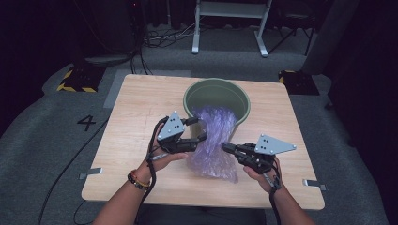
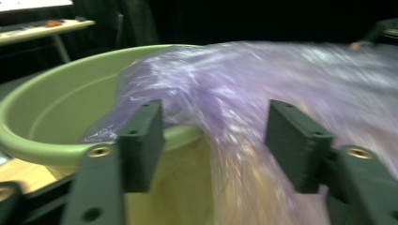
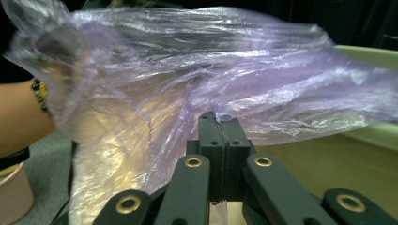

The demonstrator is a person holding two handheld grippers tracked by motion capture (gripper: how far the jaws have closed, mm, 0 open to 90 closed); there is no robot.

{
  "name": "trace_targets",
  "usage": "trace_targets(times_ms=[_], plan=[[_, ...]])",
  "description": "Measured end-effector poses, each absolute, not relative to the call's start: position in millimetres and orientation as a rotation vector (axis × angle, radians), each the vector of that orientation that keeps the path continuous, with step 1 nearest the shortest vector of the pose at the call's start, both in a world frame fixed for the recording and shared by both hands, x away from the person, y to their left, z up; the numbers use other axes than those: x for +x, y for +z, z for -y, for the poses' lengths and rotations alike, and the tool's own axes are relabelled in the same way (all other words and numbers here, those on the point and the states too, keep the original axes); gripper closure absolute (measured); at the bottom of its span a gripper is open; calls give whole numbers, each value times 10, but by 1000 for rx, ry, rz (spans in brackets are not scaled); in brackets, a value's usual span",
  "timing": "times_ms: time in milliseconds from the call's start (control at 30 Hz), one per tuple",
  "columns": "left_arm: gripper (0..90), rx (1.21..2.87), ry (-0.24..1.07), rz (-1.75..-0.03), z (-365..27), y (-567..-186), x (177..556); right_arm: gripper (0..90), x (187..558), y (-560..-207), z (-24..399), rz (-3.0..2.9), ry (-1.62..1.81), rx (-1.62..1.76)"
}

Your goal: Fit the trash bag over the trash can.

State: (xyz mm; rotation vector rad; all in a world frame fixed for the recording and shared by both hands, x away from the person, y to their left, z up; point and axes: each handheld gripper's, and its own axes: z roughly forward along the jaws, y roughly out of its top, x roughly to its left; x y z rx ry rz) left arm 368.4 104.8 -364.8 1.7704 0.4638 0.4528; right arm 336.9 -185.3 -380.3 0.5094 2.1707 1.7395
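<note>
A green bucket (image 1: 216,83) stands at the middle back of the wooden table (image 1: 141,103). A thin purple plastic bag (image 1: 213,140) hangs out over its near rim and spills onto the tabletop. My left gripper (image 1: 199,130) is at the bag's left side by the bucket wall, jaws apart. In the left gripper view the gripper (image 2: 216,126) is open, with the bag (image 2: 263,79) draped over the bucket rim (image 2: 47,150) just beyond its pads. My right gripper (image 1: 225,146) meets the bag's right edge. In the right gripper view that gripper (image 3: 220,119) is shut on the bag film (image 3: 187,61).
The table's right edge lies close to my right hand. On the grey floor behind the table are a white metal frame (image 1: 230,14), loose cables (image 1: 159,37) and yellow-and-black striped bases (image 1: 77,79). A person's forearm with a bead bracelet (image 3: 40,96) shows behind the bag.
</note>
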Motion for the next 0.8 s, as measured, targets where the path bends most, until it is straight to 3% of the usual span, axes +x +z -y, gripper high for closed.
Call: trace_targets(times_ms=[100, 333, 567, 700, 733, 767, 800], plan=[[274, 1772, 435, -447, -1090, -3655, 3656, 898, 3413, -3772, 1901, -2133, 1776, 549], [238, 1816, 362, -378, -1154, -3770, 3501, 898, 3514, -3722, 1970, -2080, 1833, 622], [195, 1924, 324, -369, -945, -3936, 3349, 893, 3604, -3625, 1950, -2046, 1828, 675], [269, 1968, 402, -389, -847, -3958, 3347, 884, 3647, -3599, 1934, -2046, 1831, 691], [354, 1980, 438, -382, -824, -3957, 3353, 881, 3654, -3594, 1929, -2043, 1829, 693], [596, 1985, 465, -355, -816, -3951, 3361, 862, 3667, -3587, 1921, -2047, 1819, 695], [658, 1985, 465, -355, -816, -3951, 3361, 862, 3667, -3587, 1921, -2047, 1819, 695]])
